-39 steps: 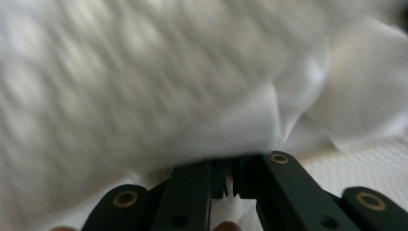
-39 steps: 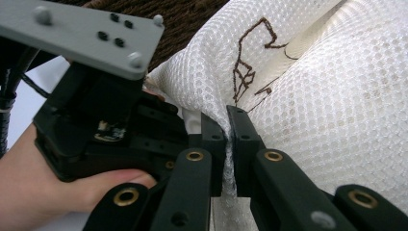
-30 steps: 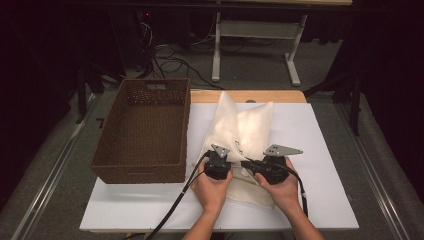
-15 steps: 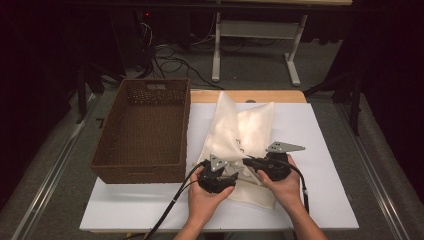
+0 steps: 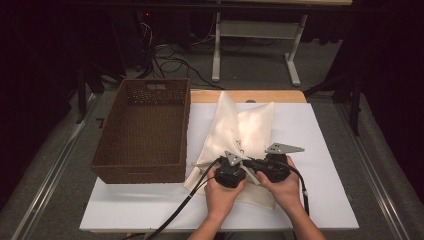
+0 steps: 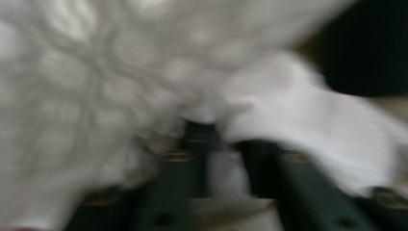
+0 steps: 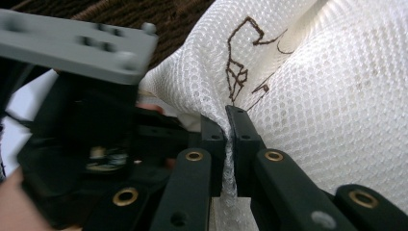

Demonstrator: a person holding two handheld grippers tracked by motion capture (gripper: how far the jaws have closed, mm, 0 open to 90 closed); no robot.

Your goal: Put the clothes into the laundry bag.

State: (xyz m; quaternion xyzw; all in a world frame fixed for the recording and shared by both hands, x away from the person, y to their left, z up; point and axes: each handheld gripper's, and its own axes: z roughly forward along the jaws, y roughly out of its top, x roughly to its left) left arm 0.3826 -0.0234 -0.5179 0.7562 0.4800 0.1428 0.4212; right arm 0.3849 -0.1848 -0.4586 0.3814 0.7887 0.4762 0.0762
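- Mesh bag (image 5: 240,135), white netting with brown stitched lettering, lies on the white table (image 5: 320,200) around the middle, its long corner pointing to about 12 o'clock and its near edge bunched under the two hands at 6 o'clock.
- Right gripper (image 7: 230,126) is clenched on a fold of the mesh; in the right gripper view the netting is pinched flat between the two black jaws, just below the lettering.
- Left gripper (image 6: 226,139) has just been closing, and mesh sits between its jaws; the left gripper view is blurred, so whether the pads truly bite the fabric I cannot tell.
- In the high view the left gripper (image 5: 231,172) and right gripper (image 5: 272,167) sit almost touching, side by side on the bag's near end.
- Judged progress: the work looks early. One grip is made and the second is being taken; the bag is not yet lifted, spread or folded, and nothing lies in the wicker basket (image 5: 145,131).
- Wicker basket stands at 9 o'clock of the bag, its right wall just beside the cloth's left edge, so a sweep that way would likely catch it.
- Open table runs toward 3 o'clock and toward 6 o'clock, with the near table edge close behind the wrists.
- Cable (image 5: 192,197) trails from the left gripper toward 7 o'clock across the bag's corner and could snag it.
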